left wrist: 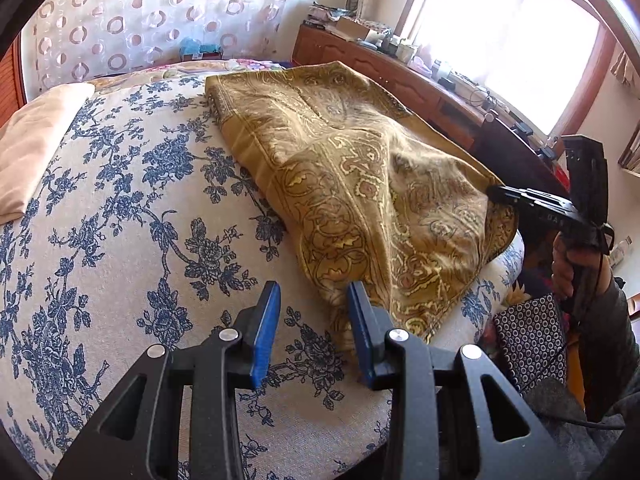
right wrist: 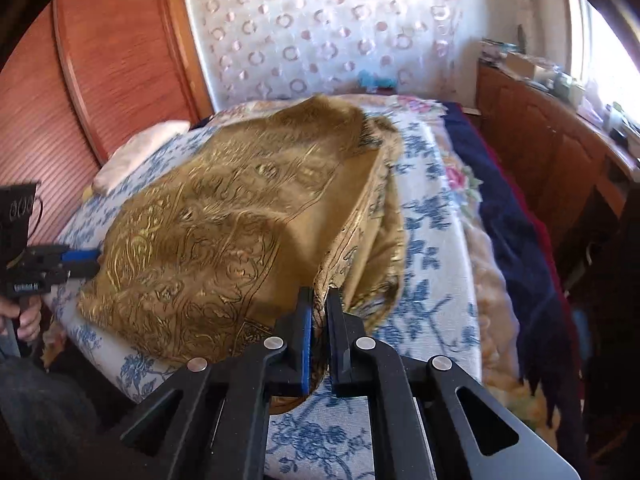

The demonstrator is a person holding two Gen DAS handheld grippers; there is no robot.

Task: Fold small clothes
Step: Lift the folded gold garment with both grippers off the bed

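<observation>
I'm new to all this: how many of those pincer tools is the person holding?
2. The left gripper hovers open at the golden cloth's near corner; the right gripper pinches its other edge.

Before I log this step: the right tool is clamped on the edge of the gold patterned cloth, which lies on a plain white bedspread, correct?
Not quite: the bedspread is blue-floral, as the left wrist view shows. The right tool does clamp the gold patterned cloth.

Strong daylight enters through the window [left wrist: 504,36], which is blown out to white. Fisheye bending and dark corners mark both views. The right wrist view is motion-blurred.
</observation>
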